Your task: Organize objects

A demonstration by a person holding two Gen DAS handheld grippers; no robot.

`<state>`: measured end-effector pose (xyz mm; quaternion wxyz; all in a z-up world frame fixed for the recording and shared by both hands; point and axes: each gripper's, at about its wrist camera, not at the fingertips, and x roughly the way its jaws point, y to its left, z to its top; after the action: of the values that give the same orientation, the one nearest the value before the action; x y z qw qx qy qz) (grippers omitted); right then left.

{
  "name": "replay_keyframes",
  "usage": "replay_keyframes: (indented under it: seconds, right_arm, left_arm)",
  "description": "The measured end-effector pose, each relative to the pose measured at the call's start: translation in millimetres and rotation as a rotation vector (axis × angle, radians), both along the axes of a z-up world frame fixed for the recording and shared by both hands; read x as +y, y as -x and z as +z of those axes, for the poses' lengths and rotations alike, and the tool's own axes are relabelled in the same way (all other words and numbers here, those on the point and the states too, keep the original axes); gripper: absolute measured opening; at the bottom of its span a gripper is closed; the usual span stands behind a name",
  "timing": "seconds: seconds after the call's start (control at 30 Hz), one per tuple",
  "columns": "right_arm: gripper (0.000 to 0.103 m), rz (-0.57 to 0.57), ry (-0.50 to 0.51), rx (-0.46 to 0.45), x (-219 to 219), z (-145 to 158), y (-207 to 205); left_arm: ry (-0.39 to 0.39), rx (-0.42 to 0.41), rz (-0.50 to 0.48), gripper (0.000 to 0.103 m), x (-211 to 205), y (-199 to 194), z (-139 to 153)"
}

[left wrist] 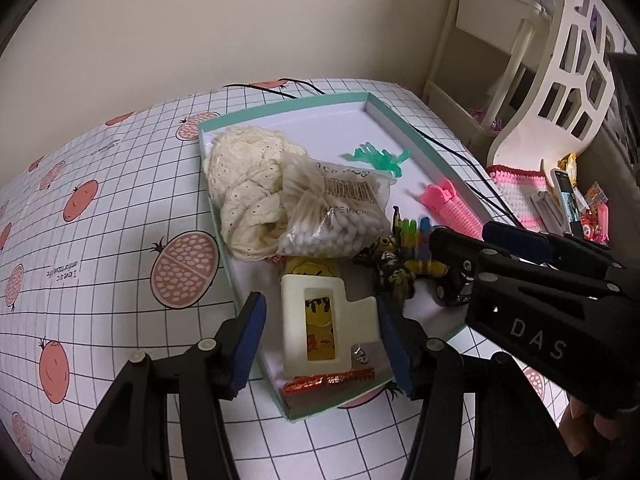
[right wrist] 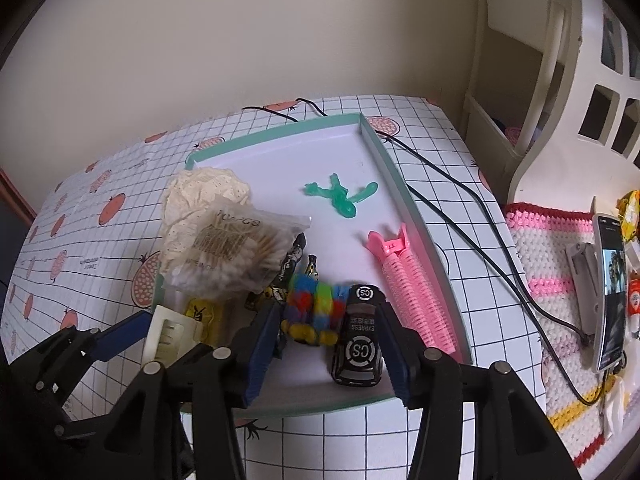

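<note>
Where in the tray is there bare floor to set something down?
The far half of the tray is barest: between the cream lace cloth, the green toy and the far wall. A smaller patch lies between the green toy and pink hair roller. The near half is crowded: cotton swab bag, toy car.

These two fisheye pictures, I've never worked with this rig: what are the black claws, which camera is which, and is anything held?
No robot here: a person carries a two-finger gripper in each hand, each with a camera looking along its blue-padded fingers.

The left wrist view shows the left gripper open around a cream card holder, touching nothing that I can see. The right gripper enters from the right.

The right wrist view shows the right gripper open, its fingers either side of a black toy car and a colourful toy; nothing is gripped.

Everything lies in a shallow green-rimmed tray on a checked tablecloth: cream lace, bagged cotton swabs, a green figure, a pink hair roller.
</note>
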<state>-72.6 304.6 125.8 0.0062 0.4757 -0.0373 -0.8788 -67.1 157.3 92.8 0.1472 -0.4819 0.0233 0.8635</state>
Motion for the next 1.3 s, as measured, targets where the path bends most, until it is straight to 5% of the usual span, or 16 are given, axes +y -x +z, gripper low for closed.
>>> replay_keyframes:
  seconds: [0.7,0.8,1.07,1.23,1.3]
  right_arm:
    - [0.058,-0.015,-0.008,0.021,-20.3,17.9,-62.9]
    - [0.061,-0.004,-0.028,0.014,-27.9,13.5,-73.9]
    - [0.066,0.041,-0.080,-0.021,-49.5,-8.2,-98.9]
    - [0.069,0.035,-0.085,-0.037,-53.1,-21.5,-107.1]
    - [0.078,0.027,-0.085,-0.042,-51.6,-27.5,-108.7]
  left_arm:
    - [-0.039,0.032,0.154,0.059,-65.9,-47.4,30.5]
    - [-0.033,0.033,0.188,0.089,-72.9,-56.9,26.5]
    - [-0.026,0.032,0.249,0.089,-92.4,-83.0,11.0]
    - [0.045,0.039,0.262,0.089,-101.1,-93.4,-5.3]
    - [0.062,0.047,0.270,0.089,-105.4,-96.3,-9.5]
